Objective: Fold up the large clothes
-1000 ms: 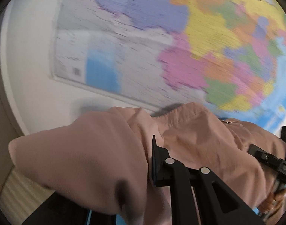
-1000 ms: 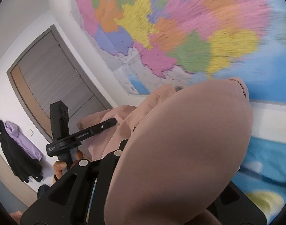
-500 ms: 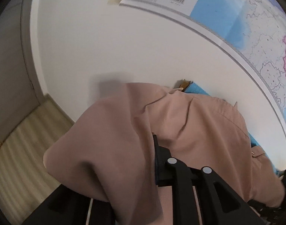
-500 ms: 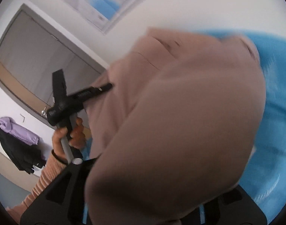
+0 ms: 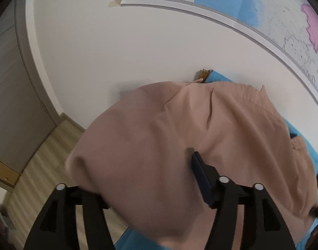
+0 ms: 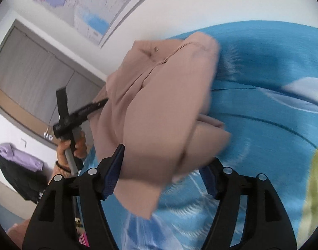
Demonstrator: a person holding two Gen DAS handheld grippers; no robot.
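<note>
A large dusty-pink garment (image 5: pixel 179 137) billows over the blue bed cover (image 5: pixel 219 77) in the left wrist view. My left gripper (image 5: pixel 146 166) has its jaws spread wide; the cloth drapes over the left finger, and the right finger (image 5: pixel 198 173) shows. In the right wrist view the same garment (image 6: pixel 159 108) hangs bunched between the spread jaws of my right gripper (image 6: pixel 163 160), loose above the blue cover (image 6: pixel 263 95). The left gripper's body (image 6: pixel 75 112), held in a hand, also shows there at the garment's left edge.
A white wall with a taped map (image 5: pixel 252 4) stands behind the bed. A grey door (image 5: pixel 11 95) and wood floor (image 5: pixel 40 166) lie to the left. Dark and purple clothes (image 6: pixel 17 166) hang at far left. A yellow-green patch (image 6: pixel 315 183) lies on the cover at right.
Both grippers swung down from facing the map toward the bed. Both opened from shut, and the pink garment dropped out of their grip onto the blue cover.
</note>
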